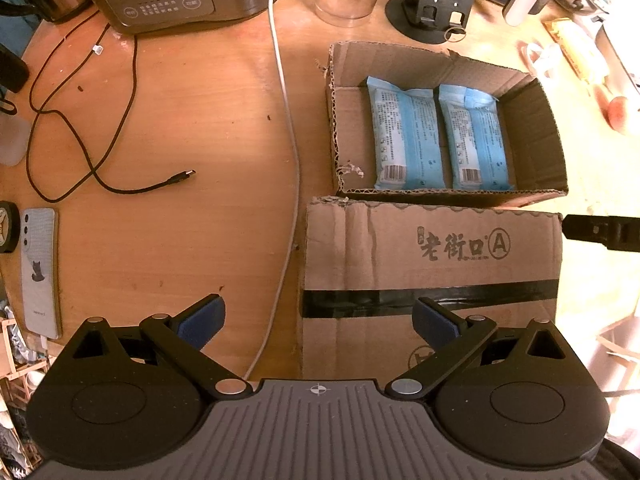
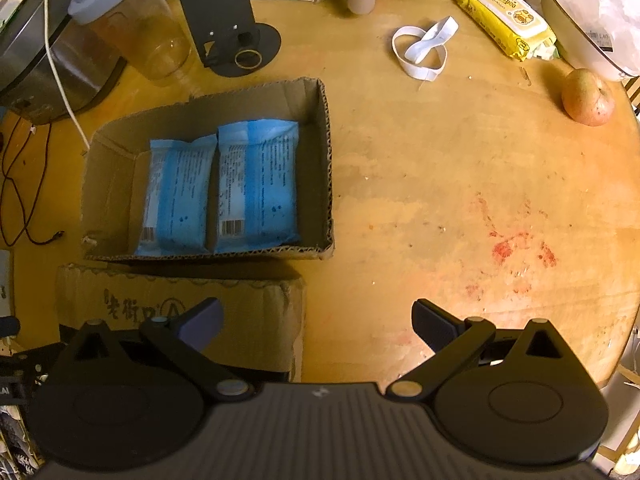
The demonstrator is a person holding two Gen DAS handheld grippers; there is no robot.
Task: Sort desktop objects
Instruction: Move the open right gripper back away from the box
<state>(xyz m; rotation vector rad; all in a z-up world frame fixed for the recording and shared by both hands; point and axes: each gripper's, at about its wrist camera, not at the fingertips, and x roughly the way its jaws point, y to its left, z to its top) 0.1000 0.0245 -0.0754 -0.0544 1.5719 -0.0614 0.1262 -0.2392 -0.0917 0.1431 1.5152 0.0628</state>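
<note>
Left tool [image 1: 319,322]: jaws spread wide, nothing gripped, held above the near edge of the closed brown cardboard box with black tape [image 1: 432,280]. Right tool [image 2: 317,322]: also spread and holding nothing, held over bare round wooden surface [image 2: 460,200] just right of that closed box.

Beyond the closed box, an open shallow brown cardboard tray [image 2: 326,168] is seen touching or just beside it. Two light-blue plastic-wrapped packets [image 2: 220,188] are laid flat side by side in the tray, barcodes toward the near side. If those packets are the sorting targets, that part is already in place.

Loose items seen outside the tray: yellow pack of wet wipes [image 2: 506,20], white elastic band loop [image 2: 424,50] and reddish-yellow apple [image 2: 587,98] far right; black USB cable [image 1: 80,128] and white-backed phone [image 1: 40,272] on the left side.

Whether these belong in the tray cannot be settled from the task line. The scene fits either a sort that is complete with two packets boxed, or one midway with loose items pending.
</note>
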